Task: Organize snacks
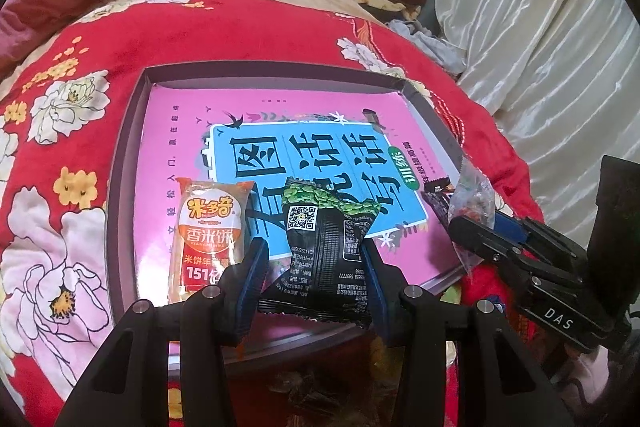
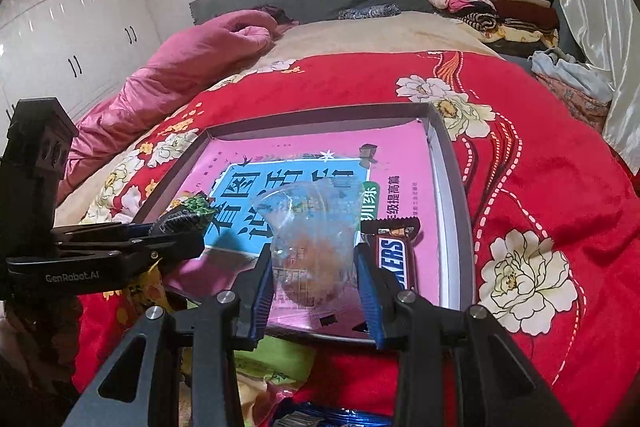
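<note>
A crinkled black packet (image 1: 326, 251) printed with green beans sits pinched in the left gripper (image 1: 316, 267) over the tray (image 1: 120, 187), while the right gripper (image 2: 316, 279) clamps a clear pouch (image 2: 312, 247) beside the Snickers bar (image 2: 394, 255).

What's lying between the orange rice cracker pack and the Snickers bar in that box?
In the left wrist view, the black and green snack packet, pinched in the left claw, sits between the rice cracker pack and the Snickers bar.
</note>
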{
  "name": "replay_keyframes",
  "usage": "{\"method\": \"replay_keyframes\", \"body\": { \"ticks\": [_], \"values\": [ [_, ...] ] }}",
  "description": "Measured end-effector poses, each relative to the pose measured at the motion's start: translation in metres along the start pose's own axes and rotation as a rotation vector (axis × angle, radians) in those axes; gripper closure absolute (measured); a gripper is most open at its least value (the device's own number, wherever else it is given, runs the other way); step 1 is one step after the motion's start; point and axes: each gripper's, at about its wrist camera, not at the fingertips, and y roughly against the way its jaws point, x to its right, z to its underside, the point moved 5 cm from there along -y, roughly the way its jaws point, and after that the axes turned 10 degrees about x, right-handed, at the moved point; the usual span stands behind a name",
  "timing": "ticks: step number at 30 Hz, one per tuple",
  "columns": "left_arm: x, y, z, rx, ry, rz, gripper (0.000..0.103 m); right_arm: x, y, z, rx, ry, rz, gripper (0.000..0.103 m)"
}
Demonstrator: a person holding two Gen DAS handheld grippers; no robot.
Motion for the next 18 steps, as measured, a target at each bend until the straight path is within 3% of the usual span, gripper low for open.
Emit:
{"method": "replay_keyframes", "body": {
  "ticks": [18],
  "values": [
    [-0.0039, -0.0063, 0.0035, -0.020, 0.000, -0.032, 0.055, -0.0065, -0.0027, 0.0044, -0.015, 0.095, 0.053, 0.063]
  ]
}}
